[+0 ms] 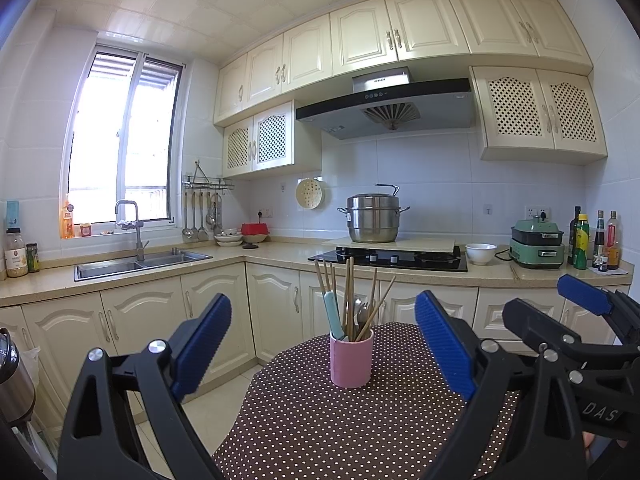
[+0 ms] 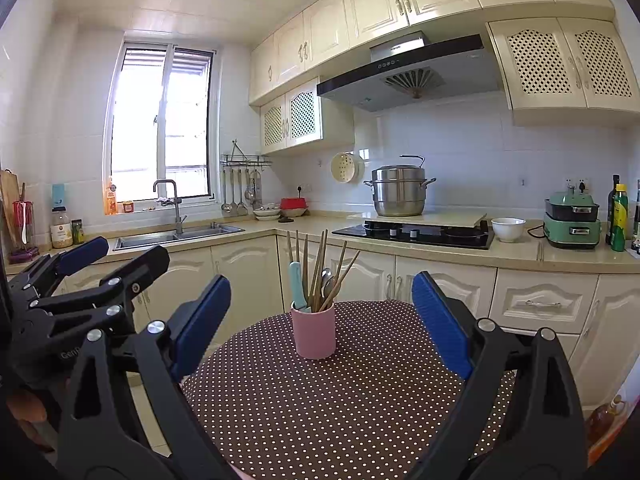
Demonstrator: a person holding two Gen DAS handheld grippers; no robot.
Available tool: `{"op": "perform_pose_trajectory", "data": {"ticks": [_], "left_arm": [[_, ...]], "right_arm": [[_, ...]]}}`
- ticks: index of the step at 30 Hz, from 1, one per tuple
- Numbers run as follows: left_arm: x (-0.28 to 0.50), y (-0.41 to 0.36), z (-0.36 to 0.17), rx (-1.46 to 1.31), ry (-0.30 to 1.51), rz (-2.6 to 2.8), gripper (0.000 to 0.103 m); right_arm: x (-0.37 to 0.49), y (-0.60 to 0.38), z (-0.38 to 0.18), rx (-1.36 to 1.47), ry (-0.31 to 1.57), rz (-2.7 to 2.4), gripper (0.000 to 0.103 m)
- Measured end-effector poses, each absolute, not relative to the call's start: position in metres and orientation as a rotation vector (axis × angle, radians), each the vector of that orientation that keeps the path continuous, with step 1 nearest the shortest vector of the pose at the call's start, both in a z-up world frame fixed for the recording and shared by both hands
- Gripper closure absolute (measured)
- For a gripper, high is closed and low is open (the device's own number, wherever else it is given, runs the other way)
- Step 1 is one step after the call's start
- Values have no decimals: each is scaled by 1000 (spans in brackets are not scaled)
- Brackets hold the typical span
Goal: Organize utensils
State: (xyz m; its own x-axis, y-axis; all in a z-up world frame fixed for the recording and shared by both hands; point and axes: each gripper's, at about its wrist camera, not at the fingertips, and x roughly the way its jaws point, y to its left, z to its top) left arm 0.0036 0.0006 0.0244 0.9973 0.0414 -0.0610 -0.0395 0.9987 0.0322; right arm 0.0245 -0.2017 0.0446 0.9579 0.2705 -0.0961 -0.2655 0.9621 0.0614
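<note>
- The pink cup (image 1: pixel 351 360) of chopsticks (image 1: pixel 349 296) and spoons stands upright on the polka-dot bench (image 1: pixel 320 432), ahead of both tools and touching neither
- Left tool (image 1: pixel 324 344) and right tool (image 2: pixel 322 330) are spread wide, grasping nothing
- Only the right view shows a red utensil holder (image 2: pixel 23 220) far left; only the left shows more sauce bottles (image 1: pixel 606 240)
- Cream cabinets, sink (image 1: pixel 140 264), hob with steel pot (image 1: pixel 374 218)

Pink cup (image 1: pixel 351 360); brown white-dotted tablecloth (image 1: pixel 340 432); blue-padded black tongs (image 1: pixel 324 344).
</note>
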Motion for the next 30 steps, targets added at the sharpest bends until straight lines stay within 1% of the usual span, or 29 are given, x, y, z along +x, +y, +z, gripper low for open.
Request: {"op": "perform_pose_trajectory", "data": {"ticks": [9, 19, 30], "left_arm": [[14, 0, 28, 44, 56, 55, 12], [43, -4, 25, 63, 72, 68, 12], [109, -3, -5, 67, 190, 71, 12]], "right_arm": [[35, -202, 42, 51, 103, 267, 12], [61, -203, 35, 70, 124, 269, 12], [118, -207, 7, 93, 233, 273, 12]]}}
